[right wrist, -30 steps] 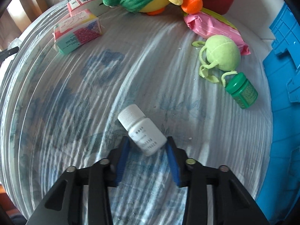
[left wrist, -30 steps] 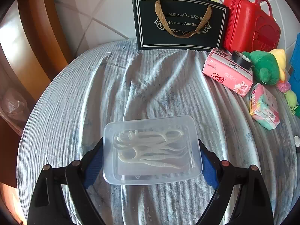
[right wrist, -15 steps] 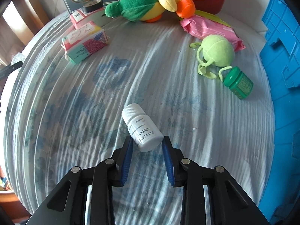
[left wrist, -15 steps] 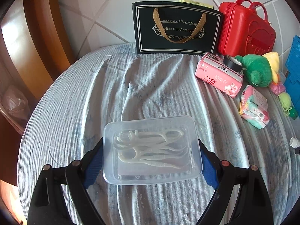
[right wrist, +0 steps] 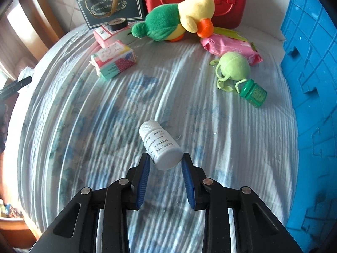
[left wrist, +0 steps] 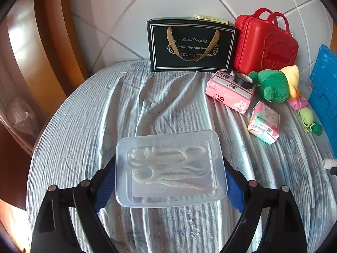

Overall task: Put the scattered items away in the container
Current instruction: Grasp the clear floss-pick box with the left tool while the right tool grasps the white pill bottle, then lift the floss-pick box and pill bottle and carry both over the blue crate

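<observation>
My left gripper is shut on a clear plastic box of white floss picks, its blue pads pressing the box's two short sides, and holds it above the striped cloth. My right gripper is shut on the lower end of a white pill bottle, which tilts with its cap up and left, clear of the cloth. A blue crate stands along the right edge; it also shows in the left wrist view as the blue crate.
On the cloth lie a plush duck, a green ball toy, a green jar, a pink wipes pack, two tissue packs and a tape roll. A black gift bag and red case stand at the back.
Both grippers have risen with their loads, so the cloth looks farther away. The right jaws tightened on the bottle and lifted it off the cloth. The box stays gripped.
</observation>
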`<action>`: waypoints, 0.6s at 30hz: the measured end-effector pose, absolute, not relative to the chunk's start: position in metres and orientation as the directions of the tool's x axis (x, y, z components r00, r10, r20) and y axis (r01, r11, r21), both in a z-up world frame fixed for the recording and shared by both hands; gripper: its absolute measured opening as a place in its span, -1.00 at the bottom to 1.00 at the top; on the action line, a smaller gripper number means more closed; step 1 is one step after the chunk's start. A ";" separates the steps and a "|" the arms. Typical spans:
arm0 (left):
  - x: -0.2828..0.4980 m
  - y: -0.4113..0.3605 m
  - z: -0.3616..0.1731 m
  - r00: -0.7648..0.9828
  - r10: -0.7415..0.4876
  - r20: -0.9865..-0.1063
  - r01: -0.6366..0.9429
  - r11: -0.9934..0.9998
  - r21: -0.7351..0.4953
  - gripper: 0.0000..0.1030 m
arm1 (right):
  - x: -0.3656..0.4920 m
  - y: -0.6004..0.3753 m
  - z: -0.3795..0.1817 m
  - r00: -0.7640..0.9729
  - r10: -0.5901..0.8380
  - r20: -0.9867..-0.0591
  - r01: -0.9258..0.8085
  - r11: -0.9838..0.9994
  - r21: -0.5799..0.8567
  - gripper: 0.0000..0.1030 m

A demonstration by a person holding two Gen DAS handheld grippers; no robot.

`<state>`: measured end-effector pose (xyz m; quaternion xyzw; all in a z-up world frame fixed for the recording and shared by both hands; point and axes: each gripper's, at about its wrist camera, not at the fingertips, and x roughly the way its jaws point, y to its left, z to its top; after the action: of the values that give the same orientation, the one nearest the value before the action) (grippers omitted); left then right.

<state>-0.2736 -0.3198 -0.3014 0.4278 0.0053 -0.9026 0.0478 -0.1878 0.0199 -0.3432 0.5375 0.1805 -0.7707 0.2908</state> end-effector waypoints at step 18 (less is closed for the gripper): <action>-0.210 -0.254 -0.240 -0.655 -0.105 -0.748 0.080 -0.994 0.069 0.73 | -0.154 0.081 -0.304 -0.266 -0.317 -0.910 0.634 -0.769 0.083 -0.59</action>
<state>-0.2099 -0.2539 -0.2401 0.4120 -0.0148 -0.9096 0.0509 -0.1536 0.0807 -0.3036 0.5239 0.1513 -0.7809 0.3046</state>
